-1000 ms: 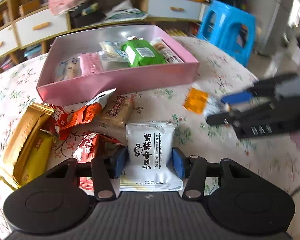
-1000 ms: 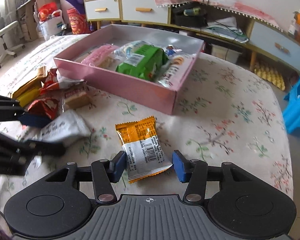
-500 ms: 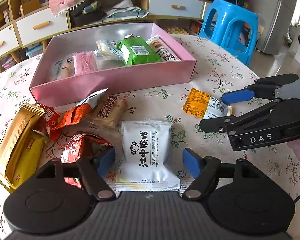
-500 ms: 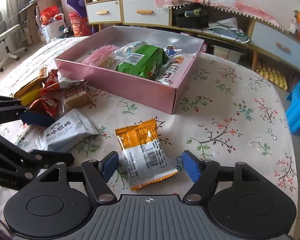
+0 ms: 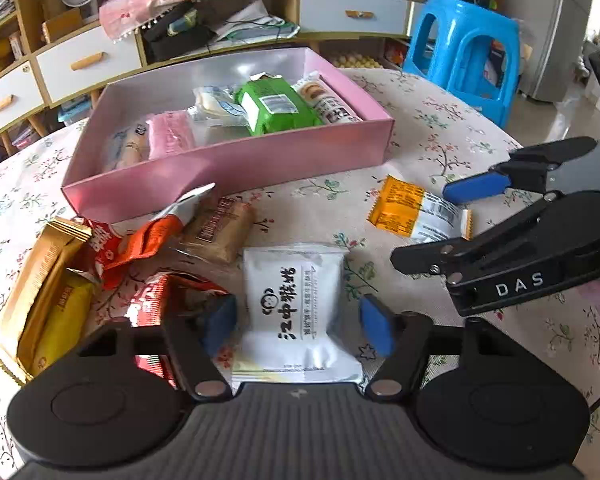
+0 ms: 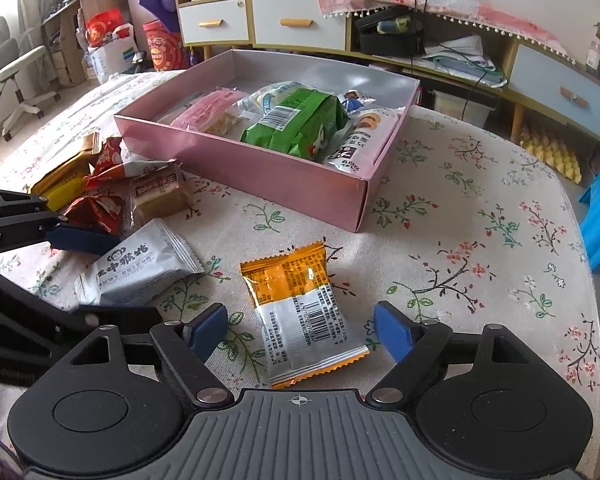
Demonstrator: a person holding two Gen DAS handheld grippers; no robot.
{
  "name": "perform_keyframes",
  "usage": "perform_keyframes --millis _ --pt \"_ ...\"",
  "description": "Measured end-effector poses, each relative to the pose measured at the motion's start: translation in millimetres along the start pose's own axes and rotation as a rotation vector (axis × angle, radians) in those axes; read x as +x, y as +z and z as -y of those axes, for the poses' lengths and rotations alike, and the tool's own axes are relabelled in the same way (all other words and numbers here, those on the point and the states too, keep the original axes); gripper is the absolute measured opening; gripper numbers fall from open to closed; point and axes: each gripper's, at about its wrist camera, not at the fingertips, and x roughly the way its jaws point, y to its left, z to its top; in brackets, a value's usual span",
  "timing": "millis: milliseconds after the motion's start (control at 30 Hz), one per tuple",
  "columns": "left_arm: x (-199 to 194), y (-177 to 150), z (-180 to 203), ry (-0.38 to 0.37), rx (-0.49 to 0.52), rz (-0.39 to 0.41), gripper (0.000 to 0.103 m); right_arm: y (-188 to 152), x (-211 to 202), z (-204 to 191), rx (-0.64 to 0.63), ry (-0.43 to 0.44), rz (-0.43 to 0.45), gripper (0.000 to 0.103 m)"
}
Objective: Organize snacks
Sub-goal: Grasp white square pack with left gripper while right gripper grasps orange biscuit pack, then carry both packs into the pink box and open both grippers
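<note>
The left gripper [image 5: 298, 322] straddles a white crinkle-edged packet [image 5: 296, 312] printed with bold black Chinese characters and a monkey-face logo, its blue pads closing but clear of the foil; the right gripper [image 6: 300, 334] – its black side lettered "DAS" – is opening around an orange-and-silver barcoded packet [image 6: 300, 312], untouched. Both lie flat on the desk's floral cloth [image 6: 480, 208]; beyond sit glossy red, brown and gold wrappers [image 5: 100, 256], then the pink cardboard box [image 5: 228, 160] holding a green packet [image 5: 276, 106].
</note>
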Motion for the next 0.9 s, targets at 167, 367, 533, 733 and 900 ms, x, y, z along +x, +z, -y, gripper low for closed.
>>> perform_keyframes --millis 167,367,533,733,900 --pt "-1.3 2.1 -4.6 0.0 -0.029 0.0 0.047 0.8 -0.8 -1.1 0.0 -0.008 0.0 0.076" --pt "-3.4 3.5 -7.0 -0.019 -0.055 -0.007 0.044 4.5 -3.4 -4.9 -0.008 -0.013 0.005 0.042" --pt "-7.7 6.7 -10.0 -0.045 -0.082 -0.005 0.043 7.4 -5.1 -3.8 0.009 -0.018 -0.002 0.039" --pt "-18.4 12.8 -14.8 -0.078 -0.114 0.017 0.043 15.1 -15.0 8.0 0.119 0.009 -0.001 0.038" --pt "-27.7 20.3 -22.2 -0.095 -0.141 0.047 0.043 23.1 -21.4 10.4 0.162 0.0 0.004 0.038"
